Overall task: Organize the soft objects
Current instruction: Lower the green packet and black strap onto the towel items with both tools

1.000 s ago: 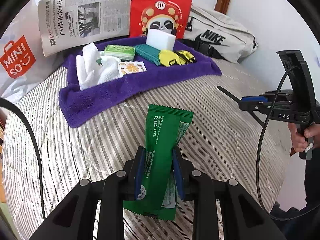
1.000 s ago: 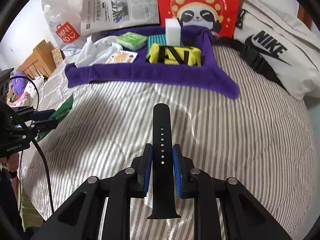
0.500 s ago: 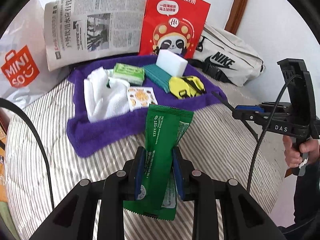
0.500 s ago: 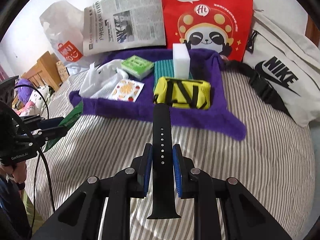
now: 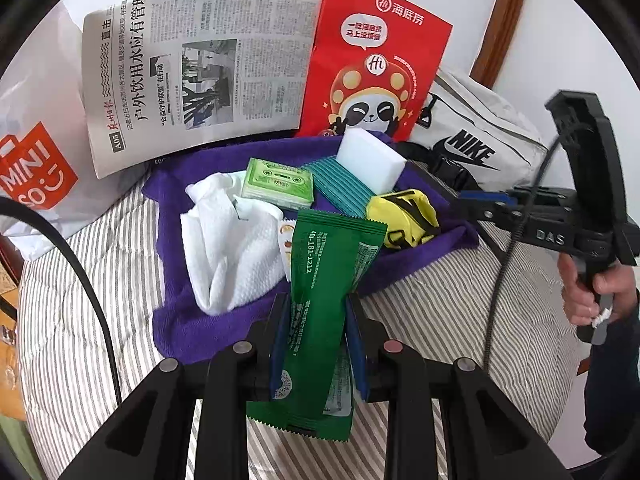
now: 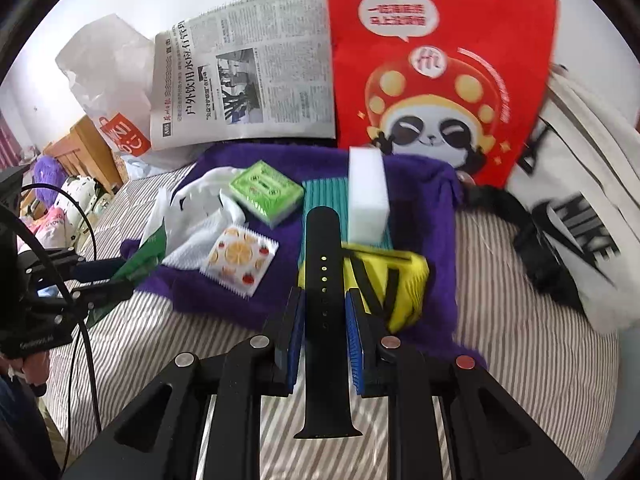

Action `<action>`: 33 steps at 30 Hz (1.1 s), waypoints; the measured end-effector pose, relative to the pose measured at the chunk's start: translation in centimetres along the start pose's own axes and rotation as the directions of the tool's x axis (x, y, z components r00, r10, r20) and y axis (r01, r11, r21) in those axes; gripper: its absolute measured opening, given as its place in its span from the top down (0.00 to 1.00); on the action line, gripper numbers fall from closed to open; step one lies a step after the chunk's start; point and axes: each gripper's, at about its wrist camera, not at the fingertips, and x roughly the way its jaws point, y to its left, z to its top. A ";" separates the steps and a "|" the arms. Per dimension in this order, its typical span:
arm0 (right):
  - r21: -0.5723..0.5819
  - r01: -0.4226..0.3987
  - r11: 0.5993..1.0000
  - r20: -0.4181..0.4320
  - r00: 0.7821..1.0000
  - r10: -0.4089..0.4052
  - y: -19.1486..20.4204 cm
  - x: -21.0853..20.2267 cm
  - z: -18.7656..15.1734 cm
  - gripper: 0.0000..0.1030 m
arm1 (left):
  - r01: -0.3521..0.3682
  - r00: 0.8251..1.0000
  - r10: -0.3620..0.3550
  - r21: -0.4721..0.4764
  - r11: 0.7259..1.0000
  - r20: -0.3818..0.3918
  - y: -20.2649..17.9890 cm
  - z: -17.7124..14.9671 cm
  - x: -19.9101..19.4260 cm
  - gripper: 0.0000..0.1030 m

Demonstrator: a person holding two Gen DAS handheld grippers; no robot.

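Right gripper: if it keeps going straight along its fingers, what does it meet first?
Probably the yellow pouch on the purple towel, just ahead of the right gripper and the black strap it holds. The white sponge block stands behind it. Depth is unclear.

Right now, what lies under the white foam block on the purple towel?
The white foam block stands on a teal ribbed pad, which lies on the purple towel. The part of the pad beneath the block is covered, so nothing more can be seen there.
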 end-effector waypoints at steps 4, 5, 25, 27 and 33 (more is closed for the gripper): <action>-0.026 -0.004 1.000 -0.009 1.000 0.004 0.4 2.2 2.1 0.80 | -0.006 1.000 0.006 -0.008 1.000 -0.010 0.6 0.7 0.7 0.75; -0.038 0.010 0.999 -0.012 1.000 -0.010 0.5 2.8 2.4 0.80 | -0.007 1.000 0.007 -0.010 1.000 -0.013 0.8 0.8 1.0 0.75; -0.094 0.020 0.995 -0.075 0.997 -0.027 -1.1 8.8 2.9 0.79 | 0.004 1.000 -0.005 -0.024 1.000 -0.029 2.5 2.6 3.9 0.75; -0.084 0.005 0.996 -0.070 0.997 -0.011 -1.3 8.6 2.9 0.77 | 0.003 0.999 -0.004 -0.022 1.000 -0.038 2.4 2.5 4.3 0.75; -0.076 0.000 0.997 -0.057 0.998 -0.005 -2.0 7.3 2.4 0.65 | 0.006 0.999 -0.006 -0.004 1.000 -0.054 2.0 2.9 5.0 0.75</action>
